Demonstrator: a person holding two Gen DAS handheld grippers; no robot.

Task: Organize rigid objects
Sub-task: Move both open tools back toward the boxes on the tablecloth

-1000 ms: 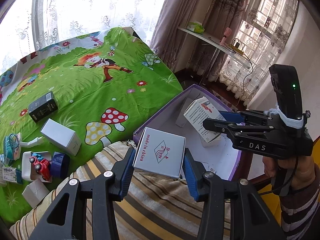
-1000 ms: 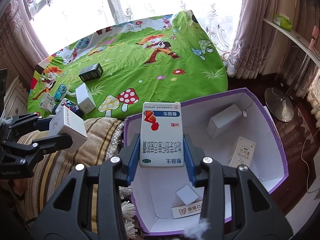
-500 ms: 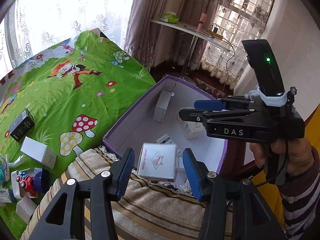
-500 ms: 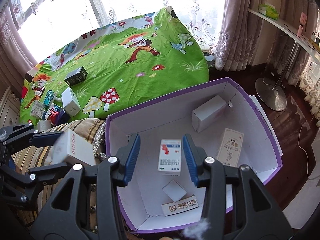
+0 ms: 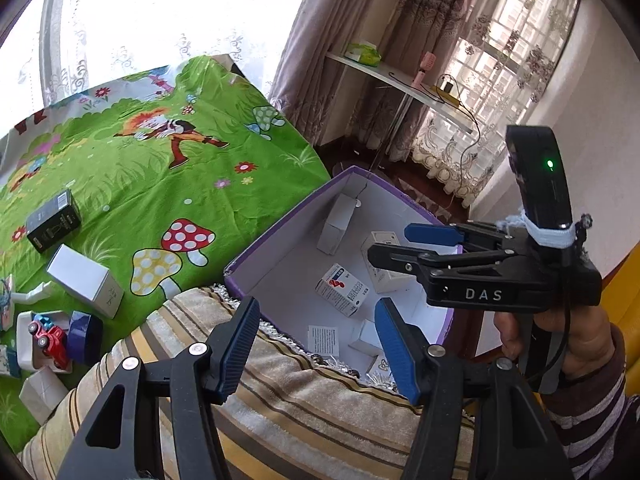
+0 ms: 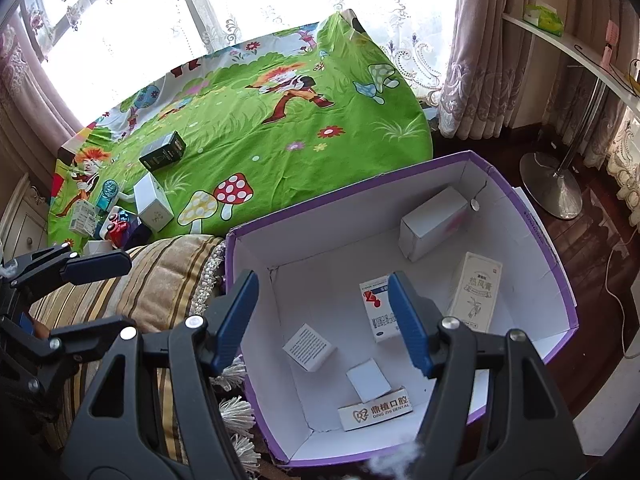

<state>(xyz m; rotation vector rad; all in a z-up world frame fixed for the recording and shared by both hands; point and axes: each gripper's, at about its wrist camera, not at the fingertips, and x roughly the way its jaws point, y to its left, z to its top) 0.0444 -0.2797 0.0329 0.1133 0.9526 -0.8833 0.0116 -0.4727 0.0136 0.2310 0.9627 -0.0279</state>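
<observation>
A home bedroom is shown. A bed is covered by a green cartoon bedsheet [image 6: 248, 128] printed with mushrooms, and a striped cushion [image 5: 320, 400] is laid at its near edge. The windows are hung with lace curtains [image 6: 280, 4] and patterned drapes [image 5: 320, 40], and a dark wooden floor [image 6: 600, 240] is seen beside a white shelf [image 5: 400, 76].
</observation>
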